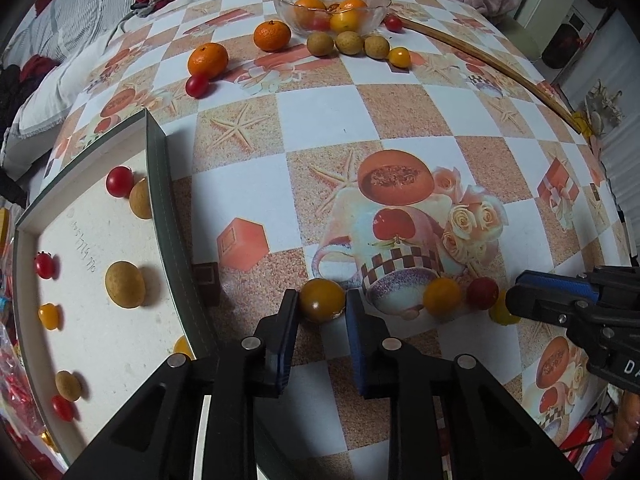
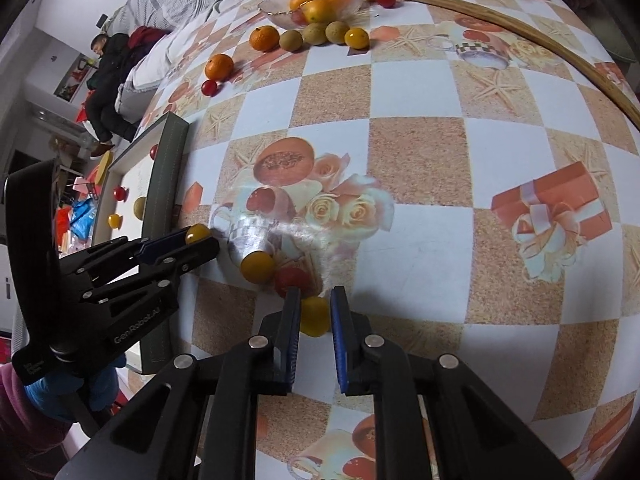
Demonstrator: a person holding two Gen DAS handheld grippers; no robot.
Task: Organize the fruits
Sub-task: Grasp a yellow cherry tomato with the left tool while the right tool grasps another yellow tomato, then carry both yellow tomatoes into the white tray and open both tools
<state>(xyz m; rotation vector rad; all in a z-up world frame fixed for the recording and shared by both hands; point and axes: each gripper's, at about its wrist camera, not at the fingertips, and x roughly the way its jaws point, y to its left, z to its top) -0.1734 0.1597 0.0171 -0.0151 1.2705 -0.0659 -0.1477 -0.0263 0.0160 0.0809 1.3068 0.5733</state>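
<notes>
My left gripper is shut on a yellow cherry tomato, low over the table next to the box; it also shows in the right wrist view. My right gripper is shut on another yellow cherry tomato; the left wrist view shows that tomato beside the gripper's fingers. A yellow tomato and a red tomato lie between the grippers. The shallow white box at the left holds several tomatoes and longans.
At the far end a glass bowl holds oranges. Two mandarins, three longans and more tomatoes lie near it. A thin bamboo stick runs along the right edge. A seated person is beyond the table.
</notes>
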